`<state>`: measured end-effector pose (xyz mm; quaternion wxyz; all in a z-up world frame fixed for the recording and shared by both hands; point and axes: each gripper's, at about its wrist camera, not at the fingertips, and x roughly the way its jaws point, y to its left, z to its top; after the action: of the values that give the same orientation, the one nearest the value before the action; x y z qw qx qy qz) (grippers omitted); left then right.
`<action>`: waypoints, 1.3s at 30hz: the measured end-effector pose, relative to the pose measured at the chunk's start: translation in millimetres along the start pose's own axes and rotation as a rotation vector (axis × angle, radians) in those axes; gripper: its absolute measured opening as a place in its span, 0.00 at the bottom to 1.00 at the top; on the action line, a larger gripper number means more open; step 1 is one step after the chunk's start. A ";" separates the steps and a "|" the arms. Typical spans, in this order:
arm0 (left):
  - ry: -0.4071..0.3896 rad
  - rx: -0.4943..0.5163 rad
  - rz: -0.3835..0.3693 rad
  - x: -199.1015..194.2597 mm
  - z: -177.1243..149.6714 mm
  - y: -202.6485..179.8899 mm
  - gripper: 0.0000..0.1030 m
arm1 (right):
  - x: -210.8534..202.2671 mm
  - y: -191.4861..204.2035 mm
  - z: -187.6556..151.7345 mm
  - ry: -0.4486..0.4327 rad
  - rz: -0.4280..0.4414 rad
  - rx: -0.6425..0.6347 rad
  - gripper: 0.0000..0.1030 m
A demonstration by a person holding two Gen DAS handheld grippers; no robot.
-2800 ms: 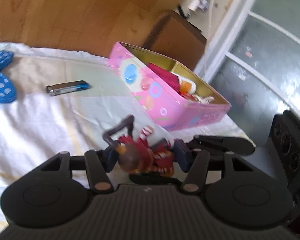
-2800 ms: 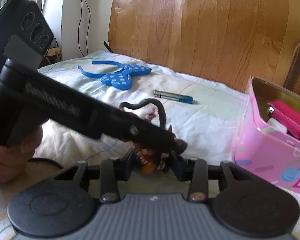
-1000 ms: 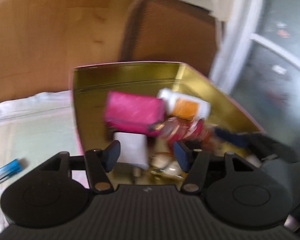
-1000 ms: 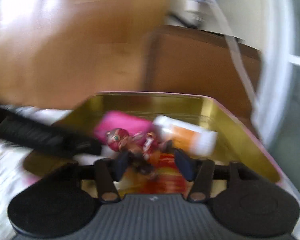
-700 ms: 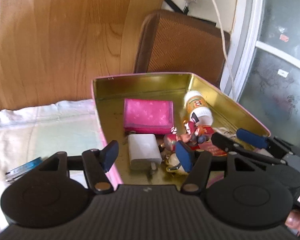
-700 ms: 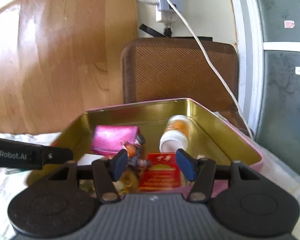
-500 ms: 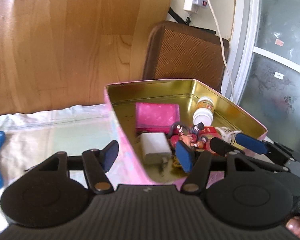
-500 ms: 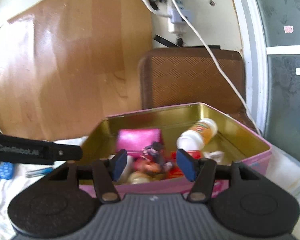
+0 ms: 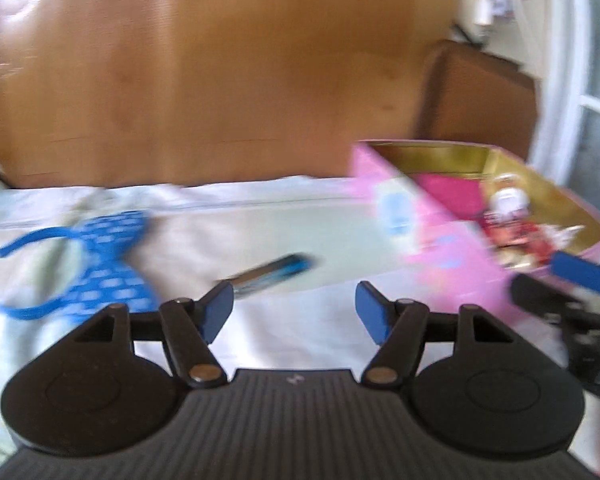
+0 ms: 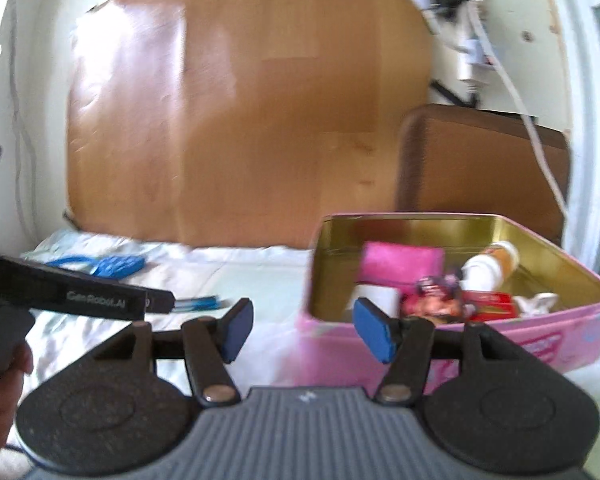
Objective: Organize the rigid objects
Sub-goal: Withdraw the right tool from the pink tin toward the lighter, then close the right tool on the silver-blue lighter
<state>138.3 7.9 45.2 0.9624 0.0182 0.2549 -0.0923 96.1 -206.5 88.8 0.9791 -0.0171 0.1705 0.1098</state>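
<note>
Figurine (image 10: 436,298) — now lying in pink tin (image 10: 540,332), released. Left gripper (image 9: 294,312) and right gripper (image 10: 302,330) — both spread, empty. Lighter (image 9: 270,274), blue headband (image 9: 100,256) remain outside.

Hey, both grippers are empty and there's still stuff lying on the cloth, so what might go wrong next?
The slim silver and blue lighter lies flat on the soft white cloth, so the open left gripper may pinch fabric or slide off it. The blue polka-dot bow headband is wide and curved, so it may not fit the crowded pink tin box. The right gripper hangs open close to that tin's wall and might nudge it.
</note>
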 end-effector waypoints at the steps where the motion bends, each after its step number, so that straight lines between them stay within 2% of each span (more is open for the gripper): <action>1: -0.002 0.001 0.031 2.0 -3.6 7.4 0.67 | 2.3 6.3 -1.5 0.010 0.011 -0.014 0.56; 6: 0.022 -0.063 0.098 16.2 -16.5 39.7 0.67 | 17.0 34.9 -10.4 0.071 0.060 -0.069 0.57; 10: 0.027 -0.181 0.099 18.7 -16.4 62.7 0.67 | 28.3 47.0 -12.7 0.110 0.073 -0.086 0.58; 14: 0.014 -0.253 0.152 14.6 -14.7 79.4 0.67 | 44.3 54.7 -12.8 0.148 0.084 -0.107 0.59; 21: 0.037 -0.354 0.171 16.7 -16.6 100.4 0.67 | 75.8 76.2 -8.0 0.203 0.147 -0.131 0.62; 27: 0.030 -0.387 0.193 13.7 -17.5 107.6 0.67 | 96.2 94.1 -4.1 0.236 0.197 -0.170 0.64; 31: 0.001 -0.390 0.228 10.7 -16.2 110.8 0.67 | 108.9 105.5 3.3 0.221 0.232 -0.209 0.78; 35: 0.002 -0.400 0.235 10.8 -16.0 113.7 0.67 | 127.0 121.0 8.3 0.237 0.257 -0.245 0.78; 39: 0.006 -0.405 0.238 11.5 -16.3 115.7 0.67 | 148.8 128.8 14.0 0.270 0.276 -0.222 0.79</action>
<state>161.8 121.0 24.0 0.9497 -0.1453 0.2671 0.0752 208.9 -48.8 52.2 0.9151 -0.1160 0.2878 0.2576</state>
